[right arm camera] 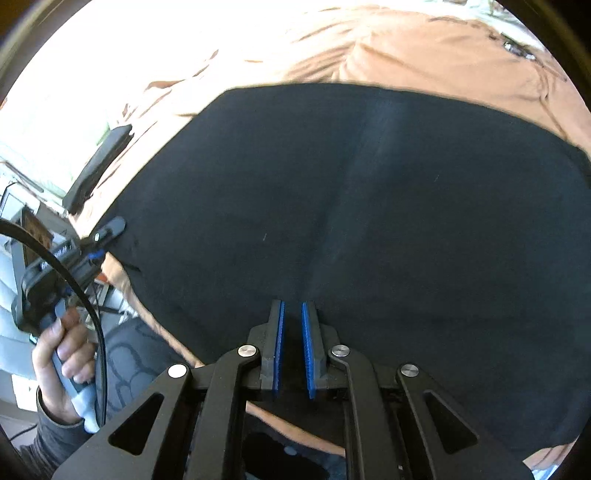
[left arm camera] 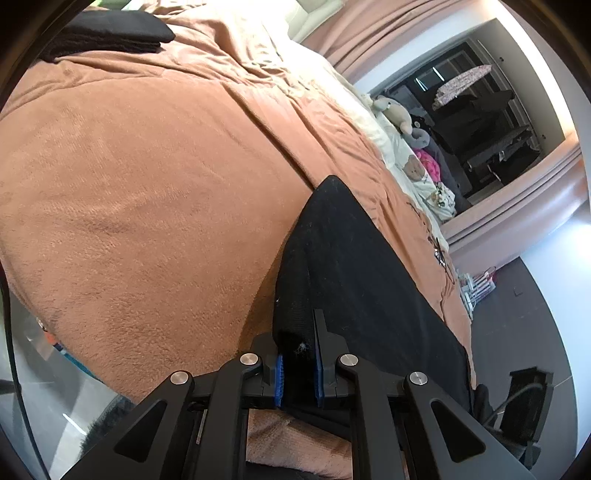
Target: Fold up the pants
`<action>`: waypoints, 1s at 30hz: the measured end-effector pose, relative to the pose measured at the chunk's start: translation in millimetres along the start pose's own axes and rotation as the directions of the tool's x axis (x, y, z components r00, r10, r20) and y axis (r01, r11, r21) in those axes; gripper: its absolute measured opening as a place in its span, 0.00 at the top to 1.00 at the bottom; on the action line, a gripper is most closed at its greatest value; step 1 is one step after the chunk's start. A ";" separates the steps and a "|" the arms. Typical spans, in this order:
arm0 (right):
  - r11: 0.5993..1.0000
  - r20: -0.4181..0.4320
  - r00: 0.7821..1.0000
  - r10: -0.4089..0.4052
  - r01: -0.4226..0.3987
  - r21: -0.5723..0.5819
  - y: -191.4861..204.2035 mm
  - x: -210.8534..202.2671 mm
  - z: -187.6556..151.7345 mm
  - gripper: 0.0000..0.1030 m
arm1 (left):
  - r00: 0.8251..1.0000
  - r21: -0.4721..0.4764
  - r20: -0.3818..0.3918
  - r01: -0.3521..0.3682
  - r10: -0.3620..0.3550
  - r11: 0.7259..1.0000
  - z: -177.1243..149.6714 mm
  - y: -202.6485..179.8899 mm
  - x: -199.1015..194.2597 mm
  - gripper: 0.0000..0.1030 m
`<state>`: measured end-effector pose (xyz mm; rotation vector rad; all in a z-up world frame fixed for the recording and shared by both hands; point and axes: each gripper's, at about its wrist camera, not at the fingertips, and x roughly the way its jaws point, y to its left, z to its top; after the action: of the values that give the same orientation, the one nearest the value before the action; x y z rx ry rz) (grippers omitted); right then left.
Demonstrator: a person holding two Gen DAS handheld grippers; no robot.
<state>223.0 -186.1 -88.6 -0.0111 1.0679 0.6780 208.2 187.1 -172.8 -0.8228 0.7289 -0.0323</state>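
Observation:
Black pants (left arm camera: 351, 266) lie on a brown blanket (left arm camera: 147, 184) on the bed, along its right side. My left gripper (left arm camera: 298, 354) is shut on the near corner of the pants, cloth bunched between its blue pads. In the right wrist view the pants (right arm camera: 369, 203) spread flat and wide over the blanket (right arm camera: 424, 48). My right gripper (right arm camera: 291, 332) is shut on the near edge of the pants, cloth between its blue pads. The left gripper (right arm camera: 110, 229) also shows there, clamped on the pants' left corner, held by a hand (right arm camera: 62, 350).
A folded black garment (left arm camera: 107, 33) lies at the far left of the bed. Stuffed toys and clothes (left arm camera: 417, 147) pile along the bed's right side by a wall mirror (left arm camera: 480, 129). A dark flat object (right arm camera: 99, 166) lies on the blanket. Grey floor (left arm camera: 517, 314) runs right of the bed.

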 end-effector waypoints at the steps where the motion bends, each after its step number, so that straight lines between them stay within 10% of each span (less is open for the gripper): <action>1: 1.000 0.010 1.000 -0.005 0.005 0.006 -1.0 -3.9 1.2 0.94 | 1.000 -0.004 0.000 0.000 0.000 1.000 -0.1 0.2 0.3 0.88; 30: 0.986 0.039 0.992 -0.122 0.117 0.118 -41.8 65.4 113.8 0.97 | 0.999 -0.077 -0.025 -0.033 0.031 0.996 -1.8 7.6 2.8 0.76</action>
<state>355.5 -149.5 -97.2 0.0402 1.0517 0.5052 207.4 190.4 -180.4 -0.8854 0.7695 0.0153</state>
